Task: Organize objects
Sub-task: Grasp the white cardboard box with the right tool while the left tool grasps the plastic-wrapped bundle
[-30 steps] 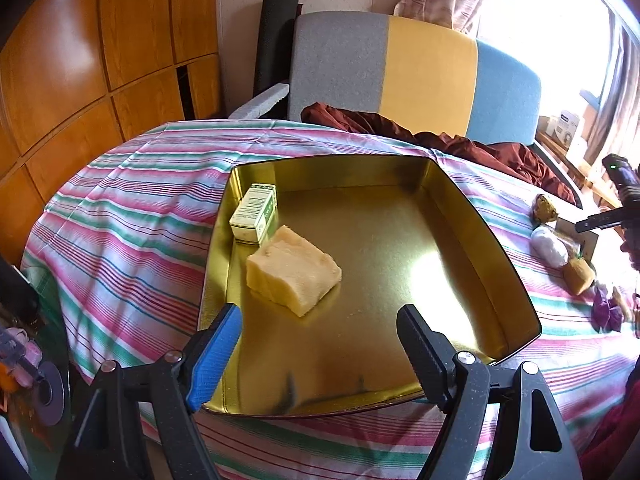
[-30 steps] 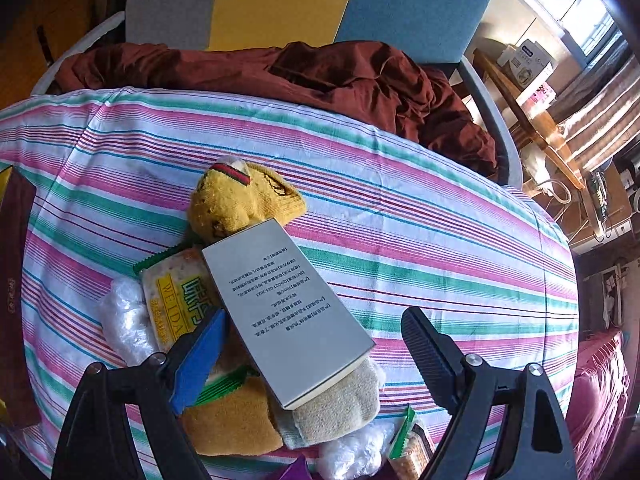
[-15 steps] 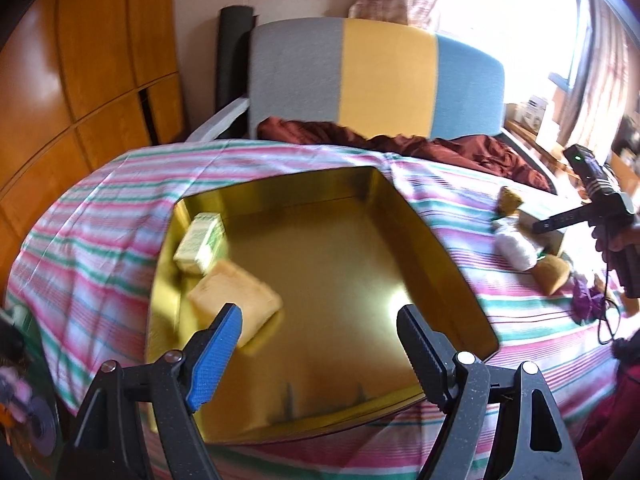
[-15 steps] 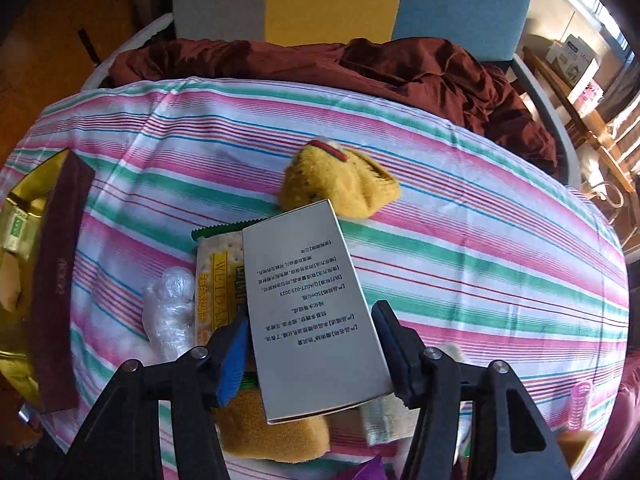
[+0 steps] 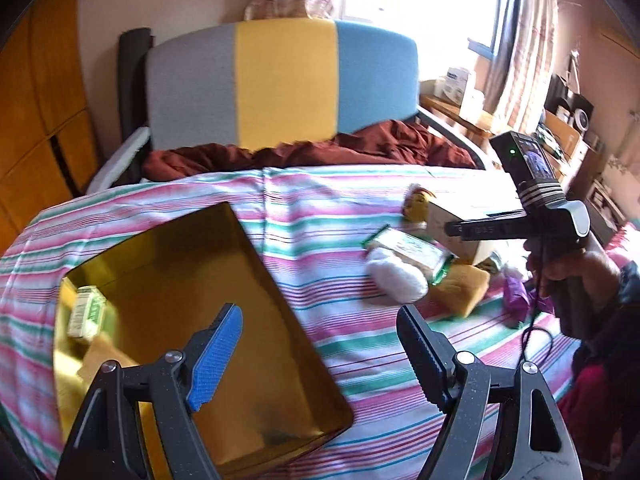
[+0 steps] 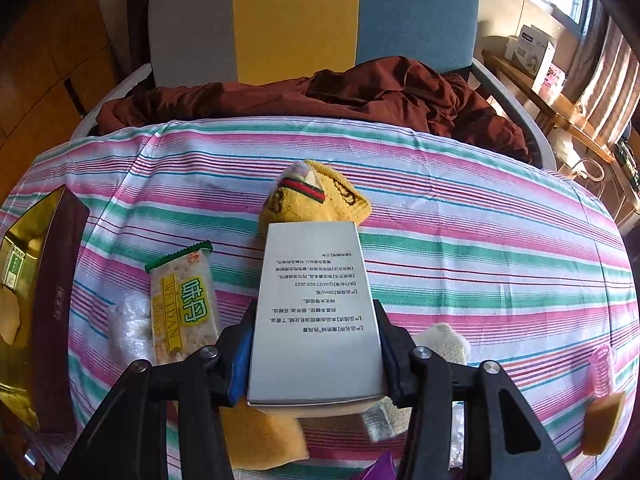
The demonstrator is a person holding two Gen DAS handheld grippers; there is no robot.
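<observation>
My right gripper (image 6: 316,344) has a grey printed box (image 6: 320,312) between its fingers; the jaws are closing and both pads touch the box's long sides. The box lies over a yellow sponge (image 6: 260,436) and a cream sock (image 6: 440,344), with a yellow sock (image 6: 320,196) just beyond it. A green-and-yellow cracker packet (image 6: 180,308) lies to its left. My left gripper (image 5: 320,320) is open and holds nothing, above the right rim of the gold tray (image 5: 200,280). A small green box (image 5: 86,314) and a blurred yellow sponge (image 5: 100,356) lie in the tray.
A striped cloth covers the table. A white plastic bundle (image 5: 396,276), a purple scrap (image 5: 514,292), a pink roller (image 6: 602,368) and another sponge piece (image 6: 604,420) lie around the pile. Behind the table stands a chair (image 6: 300,20) with brown cloth (image 6: 360,88).
The right gripper's jaws have come in from wide apart onto the grey box's sides. The left gripper has swung right, from over the tray's middle to its right rim.
</observation>
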